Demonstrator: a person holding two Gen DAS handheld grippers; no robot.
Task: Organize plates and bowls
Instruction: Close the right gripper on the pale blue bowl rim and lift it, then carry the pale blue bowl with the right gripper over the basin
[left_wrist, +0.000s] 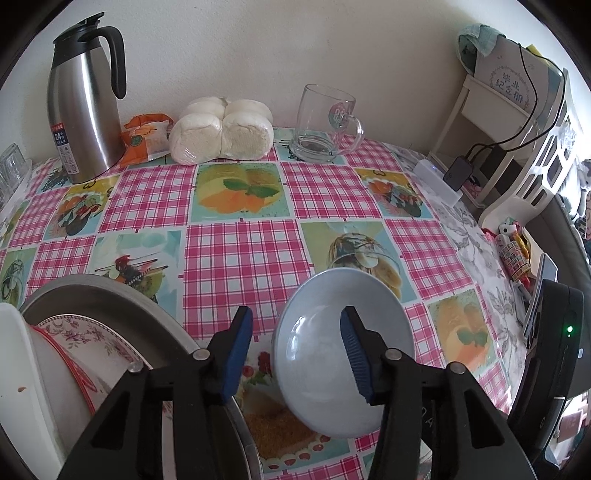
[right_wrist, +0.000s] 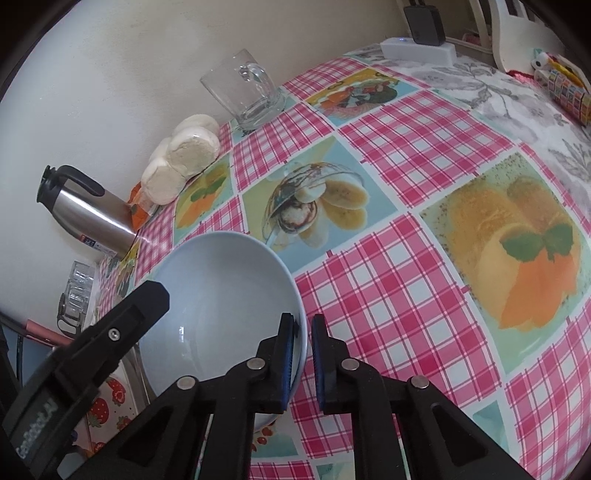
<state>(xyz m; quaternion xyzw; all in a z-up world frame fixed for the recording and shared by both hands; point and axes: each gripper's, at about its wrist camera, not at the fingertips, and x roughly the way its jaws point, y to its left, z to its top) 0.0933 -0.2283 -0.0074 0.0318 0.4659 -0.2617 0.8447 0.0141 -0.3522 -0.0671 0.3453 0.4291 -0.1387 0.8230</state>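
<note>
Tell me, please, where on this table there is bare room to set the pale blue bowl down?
The widest free patch is the checked tablecloth between the pale blue bowl and the back row: steel thermos jug, white buns, glass mug. It is crowded near left, by the grey basin of plates, and along the right edge.

Glossy glazed bowl (right_wrist: 221, 302), brushed-steel flask (left_wrist: 83, 122), clear glass mug (left_wrist: 325, 123)

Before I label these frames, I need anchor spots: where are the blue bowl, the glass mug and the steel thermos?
blue bowl (right_wrist: 221, 295): right wrist view, inner wall.
glass mug (left_wrist: 325, 122): left wrist view, front wall.
steel thermos (left_wrist: 83, 122): left wrist view, steel body.
</note>
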